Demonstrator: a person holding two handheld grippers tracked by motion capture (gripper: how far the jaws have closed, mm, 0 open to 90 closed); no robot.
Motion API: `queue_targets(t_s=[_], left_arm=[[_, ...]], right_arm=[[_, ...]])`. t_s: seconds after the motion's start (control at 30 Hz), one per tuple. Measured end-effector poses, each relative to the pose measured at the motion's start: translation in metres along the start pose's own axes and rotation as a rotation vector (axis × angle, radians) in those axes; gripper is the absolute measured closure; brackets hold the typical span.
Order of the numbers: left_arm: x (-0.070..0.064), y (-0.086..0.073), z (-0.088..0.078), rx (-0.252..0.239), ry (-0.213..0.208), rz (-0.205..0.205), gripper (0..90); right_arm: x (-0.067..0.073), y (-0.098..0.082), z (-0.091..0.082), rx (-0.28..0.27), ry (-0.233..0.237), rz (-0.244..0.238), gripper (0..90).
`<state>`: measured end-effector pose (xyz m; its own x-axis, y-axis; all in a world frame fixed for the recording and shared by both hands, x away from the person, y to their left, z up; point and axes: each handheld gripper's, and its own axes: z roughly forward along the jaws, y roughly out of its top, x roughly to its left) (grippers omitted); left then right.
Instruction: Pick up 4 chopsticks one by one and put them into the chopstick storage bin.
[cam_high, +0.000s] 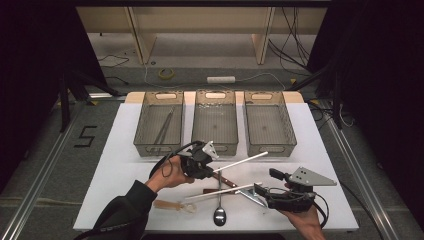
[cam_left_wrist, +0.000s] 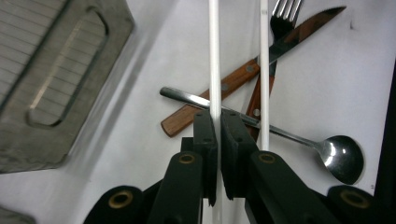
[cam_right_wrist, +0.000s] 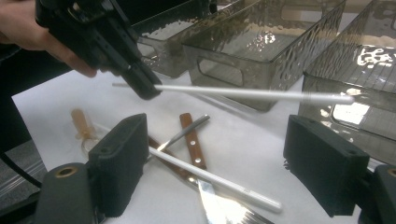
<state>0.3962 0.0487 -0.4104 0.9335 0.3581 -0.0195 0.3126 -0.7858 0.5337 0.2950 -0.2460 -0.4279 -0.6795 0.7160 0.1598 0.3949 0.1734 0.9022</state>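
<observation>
The high view looks down and forward toward 12 o'clock over the table (cam_high: 115, 150), while both gripper views look closely at the same spoon (cam_left_wrist: 343, 156).

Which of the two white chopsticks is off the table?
The chopstick clamped in the left claw, raised and pointing toward the bins. The other chopstick lies flat on the table across the knife and spoon.

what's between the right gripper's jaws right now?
Nothing is gripped. In the right gripper view the right gripper stands open over the second white chopstick and a wooden-handled knife lying on the table.
</observation>
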Motion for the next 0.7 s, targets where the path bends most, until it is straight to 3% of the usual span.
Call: queue_targets(t_s=[0.47, 0.7], left_arm=[[0.019, -0.006, -0.031, -0.083, 0.062, -0.063, 85.8], [0.034, -0.014, -0.050, -0.133, 0.100, -0.116, 85.9]], right_arm=[[0.000, 0.000, 0.000, -0.003, 0.000, 0.000, 23.2], [0.000, 0.000, 0.000, -0.001, 0.000, 0.001, 23.2]])
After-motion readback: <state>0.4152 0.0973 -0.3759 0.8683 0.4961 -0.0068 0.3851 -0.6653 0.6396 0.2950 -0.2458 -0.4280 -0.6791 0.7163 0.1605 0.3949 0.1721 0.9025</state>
